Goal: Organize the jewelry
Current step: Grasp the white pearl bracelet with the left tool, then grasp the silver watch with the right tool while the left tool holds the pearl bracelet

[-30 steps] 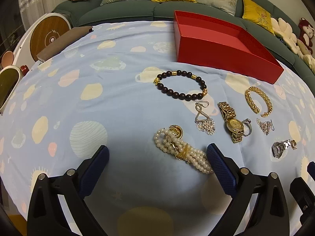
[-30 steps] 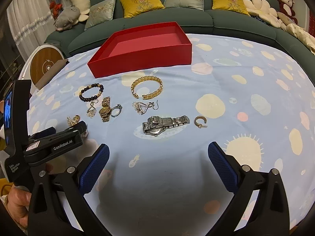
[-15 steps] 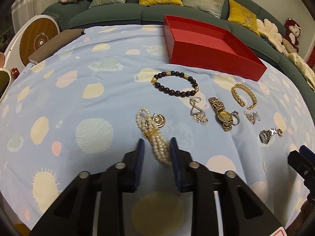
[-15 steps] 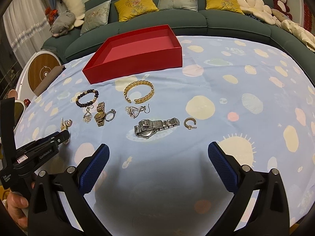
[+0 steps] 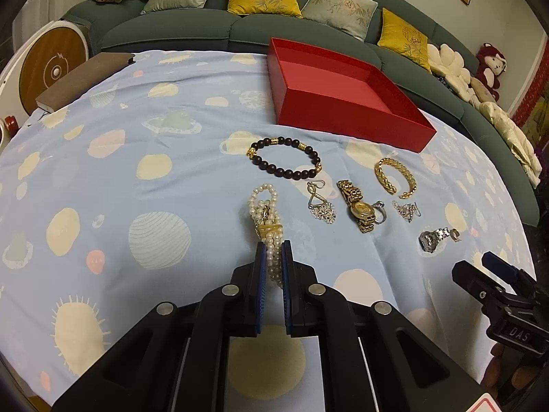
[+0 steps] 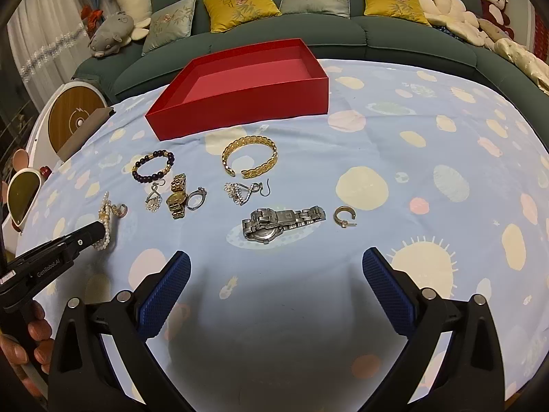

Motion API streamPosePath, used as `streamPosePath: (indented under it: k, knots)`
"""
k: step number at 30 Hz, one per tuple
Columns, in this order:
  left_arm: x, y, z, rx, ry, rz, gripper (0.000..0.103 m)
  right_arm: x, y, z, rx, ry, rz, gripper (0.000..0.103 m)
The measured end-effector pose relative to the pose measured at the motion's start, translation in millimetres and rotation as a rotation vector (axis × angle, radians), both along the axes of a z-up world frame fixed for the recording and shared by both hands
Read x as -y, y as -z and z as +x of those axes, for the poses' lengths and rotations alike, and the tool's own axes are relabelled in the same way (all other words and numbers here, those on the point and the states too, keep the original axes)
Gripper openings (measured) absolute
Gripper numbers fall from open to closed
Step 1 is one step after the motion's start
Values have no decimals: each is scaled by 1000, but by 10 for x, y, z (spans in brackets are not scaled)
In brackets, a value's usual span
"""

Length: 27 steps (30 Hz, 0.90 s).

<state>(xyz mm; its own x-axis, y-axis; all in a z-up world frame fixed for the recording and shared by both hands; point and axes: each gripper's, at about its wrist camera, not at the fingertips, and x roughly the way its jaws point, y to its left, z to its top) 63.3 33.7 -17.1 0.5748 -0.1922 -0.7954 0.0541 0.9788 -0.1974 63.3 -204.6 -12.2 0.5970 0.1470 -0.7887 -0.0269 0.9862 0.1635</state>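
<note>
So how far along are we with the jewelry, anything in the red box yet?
Nothing is done: the red box shows only its bare floor. In hand: the left tool is shut on the pearl bracelet. The right tool hangs open. Left on the cloth: beaded bracelet, gold bangle, gold watch, silver watch, ring, hoop earring and two drop earrings.

The right tool (image 6: 274,274) hangs wide open just short of the silver watch (image 6: 282,222) on the tablecloth (image 6: 394,158).
</note>
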Motion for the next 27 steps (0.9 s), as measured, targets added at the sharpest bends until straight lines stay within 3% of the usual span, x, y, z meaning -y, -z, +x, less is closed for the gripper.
streamPosePath:
  k: [12,14,16,19,27]
  knots:
    - [-98,-446,-56,91,-3,-80,6,66,33,68,21,7,18,97]
    - [-154,-462,-67,91,-11,-93,6,41,44,75,23,-7,20,94]
    - [-201,-465,-72,88,-17,-95,6,9,58,83,20,-25,20,83]
    - [-253,-452,-80,87,-29,-78,6,-25,77,96,15,-42,29,76]
    - [-255,-368,-83,68,-31,-42,6,-107,138,135,-7,-74,41,66]
